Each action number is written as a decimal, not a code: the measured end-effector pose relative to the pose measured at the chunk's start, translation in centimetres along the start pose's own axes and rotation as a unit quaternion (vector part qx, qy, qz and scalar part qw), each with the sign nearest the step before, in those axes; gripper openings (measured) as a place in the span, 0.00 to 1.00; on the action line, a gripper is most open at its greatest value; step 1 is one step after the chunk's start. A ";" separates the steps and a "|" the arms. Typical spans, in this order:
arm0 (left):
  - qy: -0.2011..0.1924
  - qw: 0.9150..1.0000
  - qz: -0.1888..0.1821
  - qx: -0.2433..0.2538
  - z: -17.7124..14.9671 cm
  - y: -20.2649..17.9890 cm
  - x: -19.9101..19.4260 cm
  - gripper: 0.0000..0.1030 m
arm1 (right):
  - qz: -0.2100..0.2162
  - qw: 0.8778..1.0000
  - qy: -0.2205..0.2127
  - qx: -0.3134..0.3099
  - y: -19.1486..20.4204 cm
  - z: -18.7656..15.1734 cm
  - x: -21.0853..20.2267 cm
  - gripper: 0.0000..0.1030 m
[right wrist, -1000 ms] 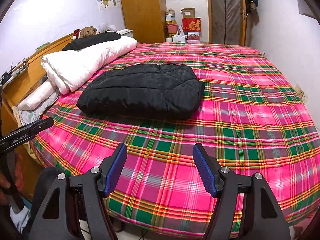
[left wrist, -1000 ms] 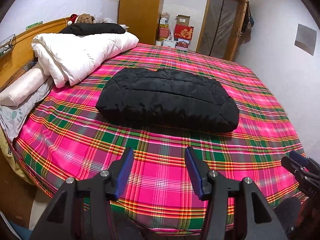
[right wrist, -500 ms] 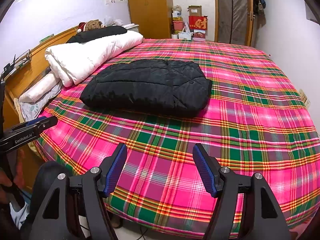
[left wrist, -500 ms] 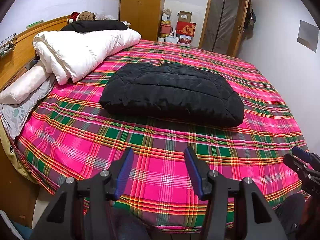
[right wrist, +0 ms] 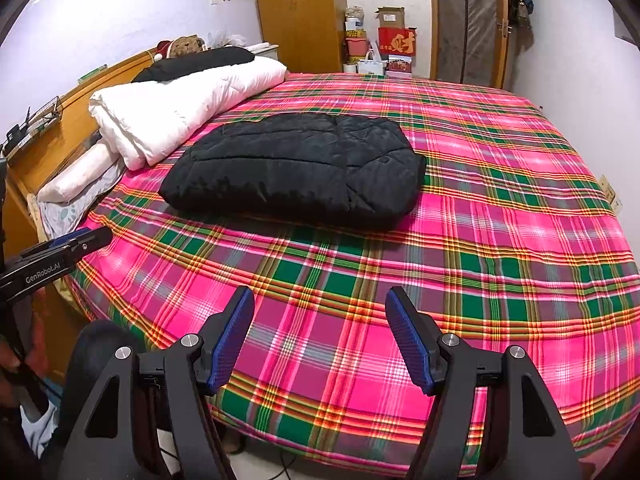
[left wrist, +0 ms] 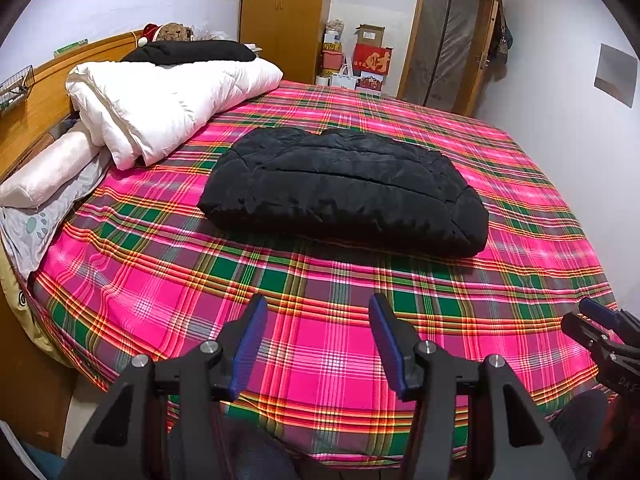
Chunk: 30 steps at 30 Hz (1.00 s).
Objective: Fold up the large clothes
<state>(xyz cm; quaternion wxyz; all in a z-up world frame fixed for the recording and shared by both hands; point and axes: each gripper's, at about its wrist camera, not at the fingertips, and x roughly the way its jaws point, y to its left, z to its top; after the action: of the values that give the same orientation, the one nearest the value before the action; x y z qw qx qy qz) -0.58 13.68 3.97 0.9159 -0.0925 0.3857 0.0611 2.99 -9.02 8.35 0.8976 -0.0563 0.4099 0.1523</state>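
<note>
A black puffy jacket [left wrist: 344, 188] lies folded into a compact rectangle in the middle of the plaid bed [left wrist: 320, 320]; it also shows in the right wrist view [right wrist: 296, 168]. My left gripper [left wrist: 318, 304] is open and empty, held above the bed's near edge, well short of the jacket. My right gripper [right wrist: 320, 296] is open and empty too, near the same edge. The right gripper shows at the right edge of the left wrist view [left wrist: 592, 320], and the left gripper shows at the left edge of the right wrist view [right wrist: 80, 240].
A folded white duvet [left wrist: 168, 100] with a black garment [left wrist: 192, 50] on it lies along the wooden headboard [left wrist: 44, 92]. Pillows [left wrist: 48, 164] lie at the left. A wardrobe [left wrist: 284, 16], boxes [left wrist: 372, 60] and a door [left wrist: 452, 40] stand beyond the bed.
Both grippers have pulled back and risen a little from the bed, staying open. The jacket has not moved.
</note>
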 end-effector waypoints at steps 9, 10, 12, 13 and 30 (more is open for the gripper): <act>-0.002 1.000 0.001 -0.002 0.0 -0.1 -0.1 0.53 | 0.001 1.000 0.002 0.000 -0.1 0.0 0.3 0.66; -0.001 1.000 0.000 -0.003 0.0 -0.1 -0.1 0.53 | 0.001 1.000 0.002 0.000 -0.1 0.0 0.3 0.66; -0.001 1.000 -0.005 -0.006 0.0 0.0 -0.2 0.53 | 0.001 1.000 0.002 0.000 -0.1 0.0 0.3 0.66; 0.000 1.000 -0.006 -0.007 0.0 0.0 -0.2 0.53 | 0.001 1.000 0.002 0.000 -0.1 0.0 0.3 0.66; 0.005 1.000 0.002 -0.009 0.0 -0.2 -0.1 0.53 | 0.001 1.000 0.006 0.004 -0.3 -0.3 0.8 0.66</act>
<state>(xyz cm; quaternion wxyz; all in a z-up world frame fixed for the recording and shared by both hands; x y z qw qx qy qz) -0.62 13.46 4.01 0.9131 -0.1005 0.3896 0.0657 3.34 -9.22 7.53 0.8951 -0.0534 0.4161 0.1508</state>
